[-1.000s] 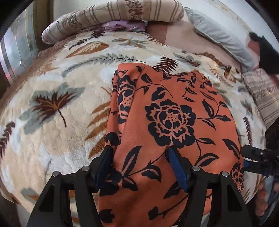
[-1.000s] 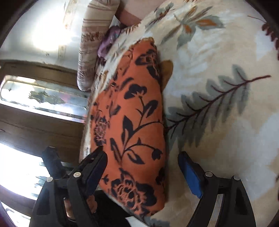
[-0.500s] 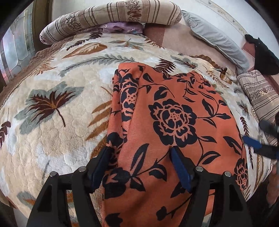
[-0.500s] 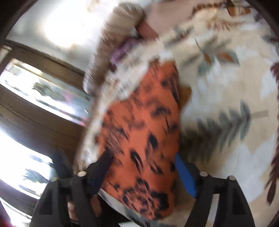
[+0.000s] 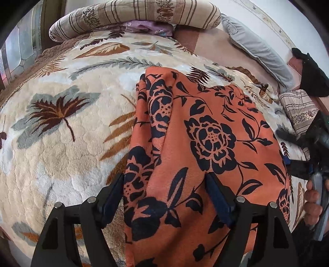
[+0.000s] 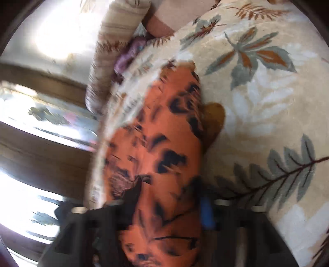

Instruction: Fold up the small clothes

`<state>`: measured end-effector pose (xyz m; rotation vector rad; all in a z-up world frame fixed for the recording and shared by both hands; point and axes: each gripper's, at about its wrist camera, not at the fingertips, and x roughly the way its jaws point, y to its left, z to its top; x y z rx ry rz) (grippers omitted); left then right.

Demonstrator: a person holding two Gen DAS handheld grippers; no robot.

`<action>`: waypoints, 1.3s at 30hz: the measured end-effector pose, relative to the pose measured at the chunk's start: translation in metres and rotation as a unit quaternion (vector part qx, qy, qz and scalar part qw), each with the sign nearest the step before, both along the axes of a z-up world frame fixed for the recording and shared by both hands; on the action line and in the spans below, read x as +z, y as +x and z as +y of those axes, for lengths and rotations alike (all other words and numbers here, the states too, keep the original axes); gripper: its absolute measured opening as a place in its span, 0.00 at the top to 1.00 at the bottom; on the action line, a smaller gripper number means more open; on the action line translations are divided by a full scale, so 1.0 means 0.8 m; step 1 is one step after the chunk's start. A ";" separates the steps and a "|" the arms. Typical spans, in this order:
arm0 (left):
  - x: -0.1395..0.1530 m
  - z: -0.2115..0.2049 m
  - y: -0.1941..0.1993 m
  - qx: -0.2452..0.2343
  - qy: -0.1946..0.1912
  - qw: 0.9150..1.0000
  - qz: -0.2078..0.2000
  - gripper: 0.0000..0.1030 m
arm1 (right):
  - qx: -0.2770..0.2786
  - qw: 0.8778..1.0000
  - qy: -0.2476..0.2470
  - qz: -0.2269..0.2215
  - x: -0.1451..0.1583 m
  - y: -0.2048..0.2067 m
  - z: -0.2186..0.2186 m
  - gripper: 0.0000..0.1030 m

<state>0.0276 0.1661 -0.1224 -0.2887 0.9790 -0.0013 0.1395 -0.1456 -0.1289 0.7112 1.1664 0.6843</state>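
Note:
An orange garment with a black flower print (image 5: pixel 197 143) lies folded on the leaf-patterned blanket (image 5: pixel 61 127). My left gripper (image 5: pixel 164 191) is open, its fingers astride the garment's near left part, low over the cloth. The right gripper shows at the right edge of the left wrist view (image 5: pixel 298 166), held by a hand at the garment's right edge. In the blurred right wrist view the right gripper (image 6: pixel 168 197) is open with its fingers either side of the garment (image 6: pixel 164 143), closer together than before.
A striped bolster (image 5: pixel 133 18) and a purple cloth (image 5: pixel 148 25) lie at the bed's far end. A grey pillow (image 5: pixel 259 51), a striped cushion (image 5: pixel 298 108) and a dark item (image 5: pixel 312 78) sit at the right. A window (image 6: pixel 30 127) is beyond the bed.
The left gripper has drawn back slightly. The right gripper has swung toward the garment, moving fast and blurred, and its fingers have narrowed around the cloth.

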 end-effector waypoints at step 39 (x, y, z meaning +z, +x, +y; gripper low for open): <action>0.021 0.051 0.082 0.042 -0.049 0.996 0.055 0.37 | 0.057 0.992 -0.062 -0.091 0.041 -0.093 0.037 0.31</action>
